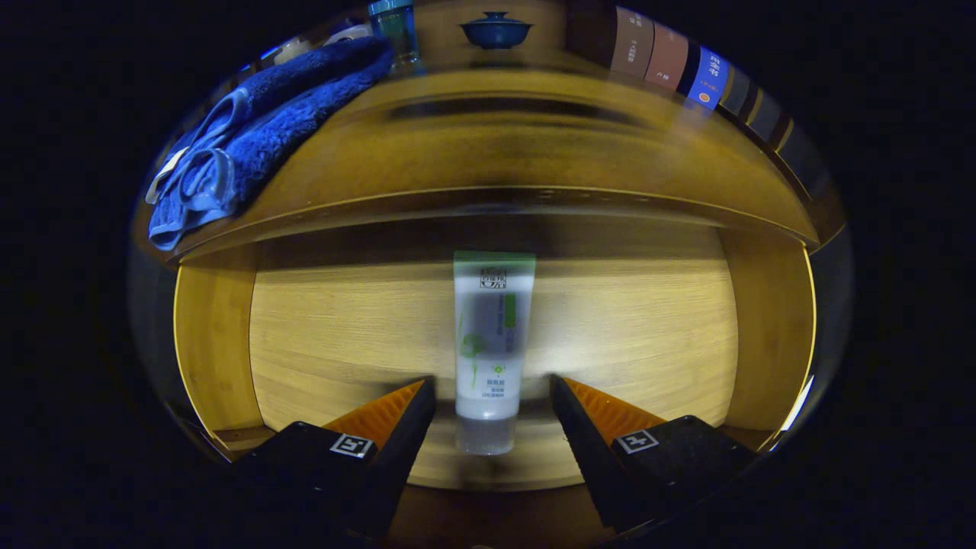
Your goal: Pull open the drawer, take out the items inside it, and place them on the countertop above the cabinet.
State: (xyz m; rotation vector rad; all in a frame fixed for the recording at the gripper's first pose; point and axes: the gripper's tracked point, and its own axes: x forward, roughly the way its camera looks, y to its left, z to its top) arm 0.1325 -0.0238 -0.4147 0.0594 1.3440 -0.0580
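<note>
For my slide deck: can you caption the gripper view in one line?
Open gripper straddles the cap end of a white tube lying in the pulled-out wooden drawer, blue towel on the countertop above.

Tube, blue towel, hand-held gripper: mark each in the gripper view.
Tube (490, 335): gripper view, mid-body, lying in the open drawer.
Blue towel (263, 126): gripper view, middle of the folded cloth on the countertop.
Hand-held gripper (492, 393): gripper view, midway between open fingertips, either side of the tube's cap end.

gripper view | rides tool, looks down | close over open drawer (217, 343)
</note>
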